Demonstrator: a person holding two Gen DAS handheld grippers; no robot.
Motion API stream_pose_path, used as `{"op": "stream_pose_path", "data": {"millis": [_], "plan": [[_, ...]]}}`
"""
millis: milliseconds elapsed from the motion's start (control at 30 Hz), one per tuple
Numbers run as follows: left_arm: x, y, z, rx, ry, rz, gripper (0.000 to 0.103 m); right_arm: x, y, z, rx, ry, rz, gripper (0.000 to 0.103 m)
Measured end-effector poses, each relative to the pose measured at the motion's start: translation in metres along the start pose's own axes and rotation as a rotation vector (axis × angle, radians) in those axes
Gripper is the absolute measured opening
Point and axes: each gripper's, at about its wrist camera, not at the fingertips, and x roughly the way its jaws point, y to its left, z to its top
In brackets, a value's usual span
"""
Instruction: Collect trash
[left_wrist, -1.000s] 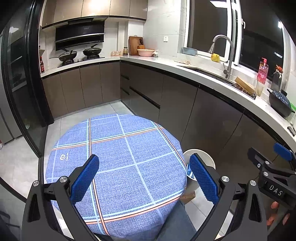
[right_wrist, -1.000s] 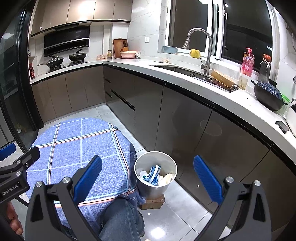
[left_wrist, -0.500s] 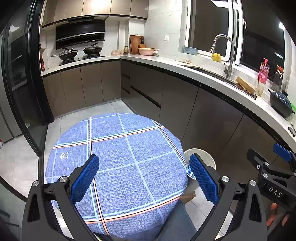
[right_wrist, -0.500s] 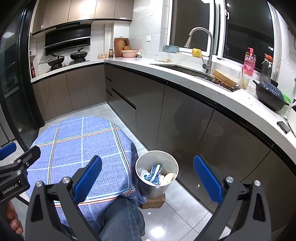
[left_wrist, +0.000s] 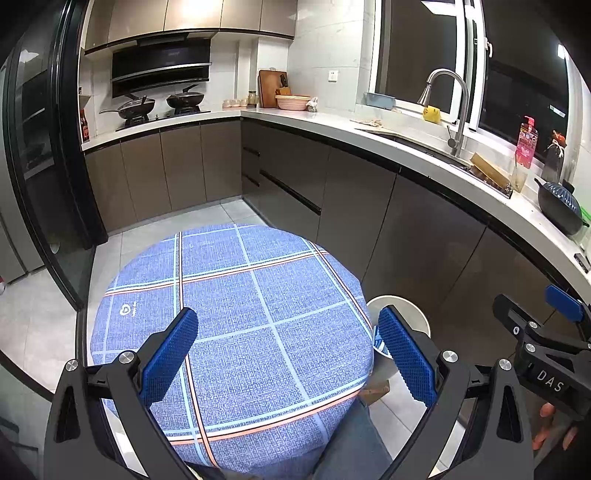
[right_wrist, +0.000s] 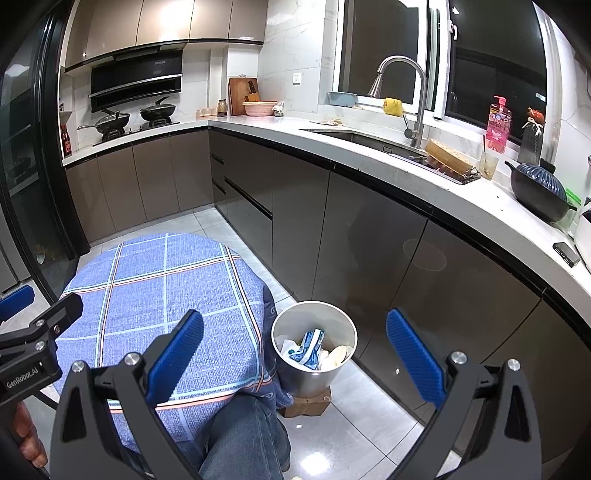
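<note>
Blue plaid tablecloth (left_wrist: 236, 332); silver bin (right_wrist: 314, 376); brown cabinets (right_wrist: 369, 240).

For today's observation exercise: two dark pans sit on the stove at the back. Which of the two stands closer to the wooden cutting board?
The right-hand pan, on the burner nearer the corner where the wooden cutting board leans. The other pan sits further left, beside the red bottle.

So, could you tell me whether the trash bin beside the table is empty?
No, the trash bin already holds a blue-and-white wrapper and pale scraps.
</note>
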Motion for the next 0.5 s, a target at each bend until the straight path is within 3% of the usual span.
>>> {"op": "stream_pose_path", "data": {"millis": [500], "plan": [[-0.0004, -0.0001, -0.001, -0.001, -0.002, 0.0, 0.095, -0.0049, 0.0025, 0.0025, -0.001, -0.006, 0.003, 0.1]]}}
